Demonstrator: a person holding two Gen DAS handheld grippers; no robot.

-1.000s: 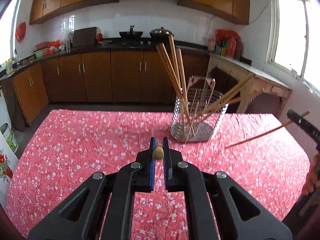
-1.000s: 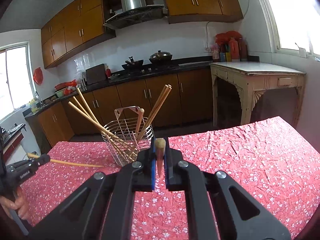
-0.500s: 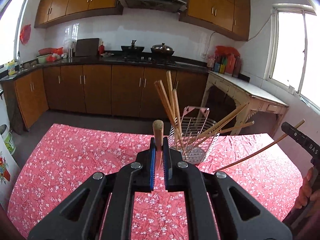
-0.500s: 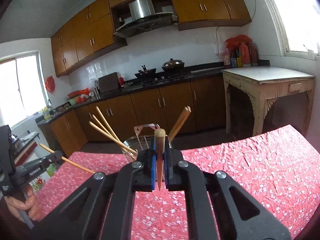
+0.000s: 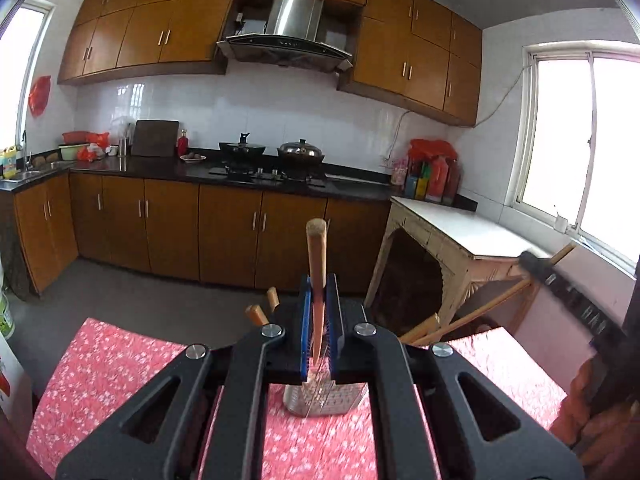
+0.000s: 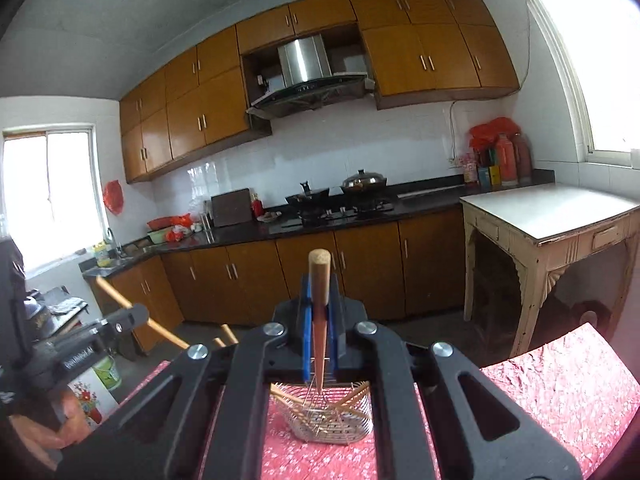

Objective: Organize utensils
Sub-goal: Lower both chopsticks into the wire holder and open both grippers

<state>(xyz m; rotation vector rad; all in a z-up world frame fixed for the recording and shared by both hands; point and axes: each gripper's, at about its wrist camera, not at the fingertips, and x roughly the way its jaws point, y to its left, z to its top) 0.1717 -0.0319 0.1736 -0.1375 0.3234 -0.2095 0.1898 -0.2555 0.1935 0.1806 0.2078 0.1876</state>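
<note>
Above the red floral tablecloth [image 5: 104, 364], each gripper, left gripper [image 5: 319, 320] and right gripper [image 6: 319, 320], clamps one wooden chopstick [image 5: 317, 264] upright; the wire basket [image 6: 352, 420] of chopsticks sits directly below, behind the jaws.

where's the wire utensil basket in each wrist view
Left wrist: wire basket sits bottom centre, mostly hidden behind the gripper's frame.
Right wrist: wire basket also bottom centre, chopsticks leaning inside it.
Shared landmark: the steel range hood over the stove.
</note>
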